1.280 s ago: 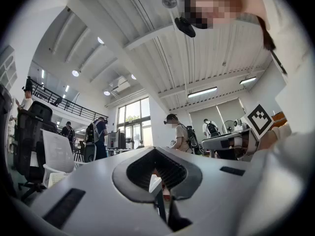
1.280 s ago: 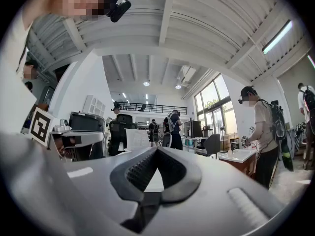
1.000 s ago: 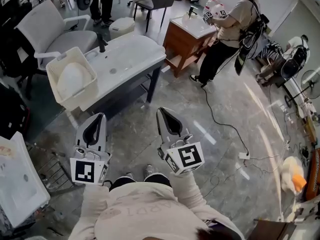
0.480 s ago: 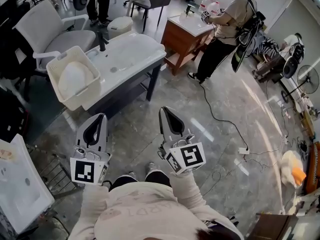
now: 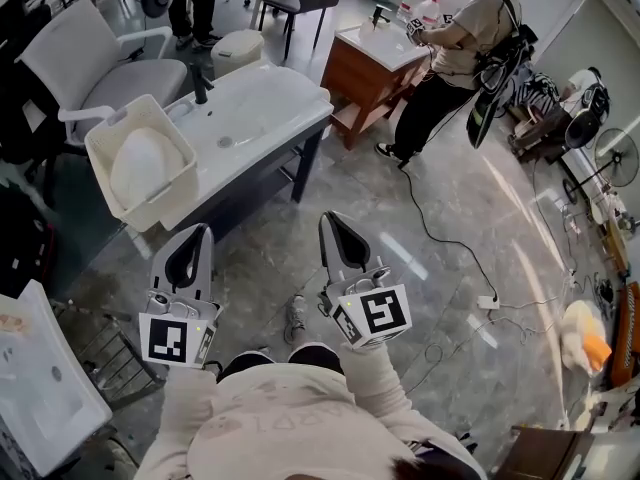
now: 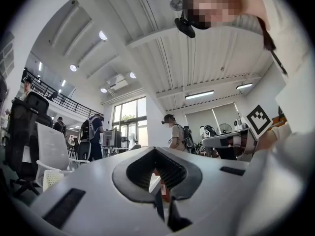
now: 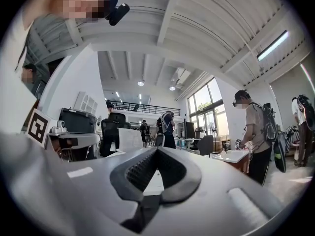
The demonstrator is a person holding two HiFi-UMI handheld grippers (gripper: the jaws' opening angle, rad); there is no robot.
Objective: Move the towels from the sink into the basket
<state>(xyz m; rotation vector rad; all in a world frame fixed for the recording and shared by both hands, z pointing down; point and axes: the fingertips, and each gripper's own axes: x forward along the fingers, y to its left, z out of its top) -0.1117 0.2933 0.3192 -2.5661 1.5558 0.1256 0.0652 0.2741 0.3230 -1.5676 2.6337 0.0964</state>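
A white sink [image 5: 262, 103] with a black faucet [image 5: 203, 83] stands on a dark frame at the upper left of the head view. At its left end sits a white basket [image 5: 98, 151] with a white towel [image 5: 140, 168] bundled inside. The basin shows no towel. My left gripper [image 5: 203, 230] and right gripper [image 5: 326, 218] hang side by side over the floor, well short of the sink. Both are shut, with nothing between their jaws. The left gripper [image 6: 155, 148] and the right gripper [image 7: 157, 149] point about level across the room in their own views.
A person [image 5: 450, 58] works at a wooden vanity [image 5: 375, 68] at the top. A white chair [image 5: 85, 58] stands behind the sink. Another white basin [image 5: 40, 378] and a wire rack [image 5: 115, 363] lie at the lower left. A cable [image 5: 440, 243] crosses the floor at the right.
My view has shifted a little: the sink and basket have drifted left and my shoe has come forward between the grippers. Both grippers stay shut in the same pose.
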